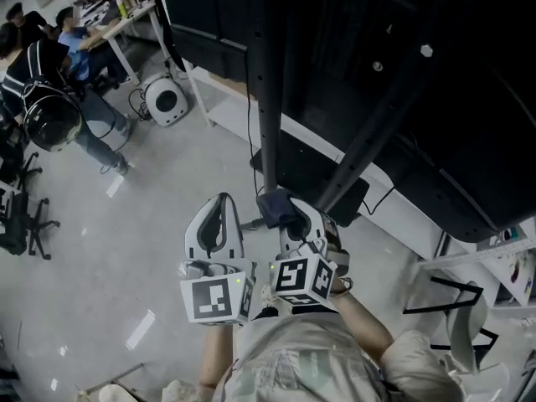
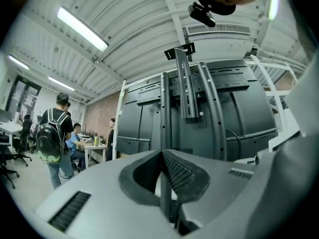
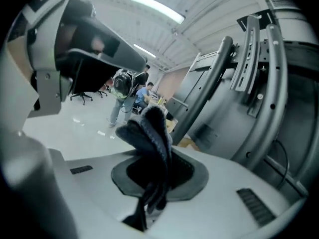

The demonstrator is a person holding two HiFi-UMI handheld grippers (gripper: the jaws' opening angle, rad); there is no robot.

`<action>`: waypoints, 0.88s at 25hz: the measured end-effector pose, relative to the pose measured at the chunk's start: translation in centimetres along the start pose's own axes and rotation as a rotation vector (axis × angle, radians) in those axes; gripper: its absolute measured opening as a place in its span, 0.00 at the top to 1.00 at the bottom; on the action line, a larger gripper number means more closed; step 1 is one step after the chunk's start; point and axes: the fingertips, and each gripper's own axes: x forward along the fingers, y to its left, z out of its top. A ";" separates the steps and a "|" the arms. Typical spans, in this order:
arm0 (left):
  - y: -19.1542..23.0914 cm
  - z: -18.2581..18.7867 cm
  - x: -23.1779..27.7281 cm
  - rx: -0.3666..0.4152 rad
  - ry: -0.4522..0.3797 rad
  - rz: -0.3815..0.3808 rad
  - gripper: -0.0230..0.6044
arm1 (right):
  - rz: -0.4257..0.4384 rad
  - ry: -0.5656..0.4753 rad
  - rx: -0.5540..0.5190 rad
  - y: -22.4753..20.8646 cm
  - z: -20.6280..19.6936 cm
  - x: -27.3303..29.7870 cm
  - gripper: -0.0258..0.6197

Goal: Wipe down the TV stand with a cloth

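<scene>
Plainly, the cloth (image 3: 148,132) is dark, bunched.

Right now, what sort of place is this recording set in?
Probably an open-plan office or lab: people work at a desk, office chairs stand on a polished floor, and strip lights run along a ribbed industrial ceiling above large mounted screens.

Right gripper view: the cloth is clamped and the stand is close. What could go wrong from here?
1. The cloth is bunched in the right gripper, and much of it sticks out. It might pull free when dragged along the stand's pole.
2. A cable hangs beside that pole, and a wiping stroke could snag it.
3. The left gripper, shut and empty, sits close by and could bump the right.
</scene>
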 end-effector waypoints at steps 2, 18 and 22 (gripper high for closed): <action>0.4 0.7 -0.2 0.014 -0.014 0.006 0.94 | 0.002 -0.041 0.032 -0.1 1.8 -1.1 0.87; -0.1 5.5 -1.6 0.025 -0.105 -0.009 0.94 | 0.109 -0.435 0.445 -4.8 12.9 -8.1 0.87; -0.1 5.8 -1.9 0.026 -0.114 -0.013 0.94 | 0.108 -0.460 0.459 -4.8 13.2 -8.1 0.87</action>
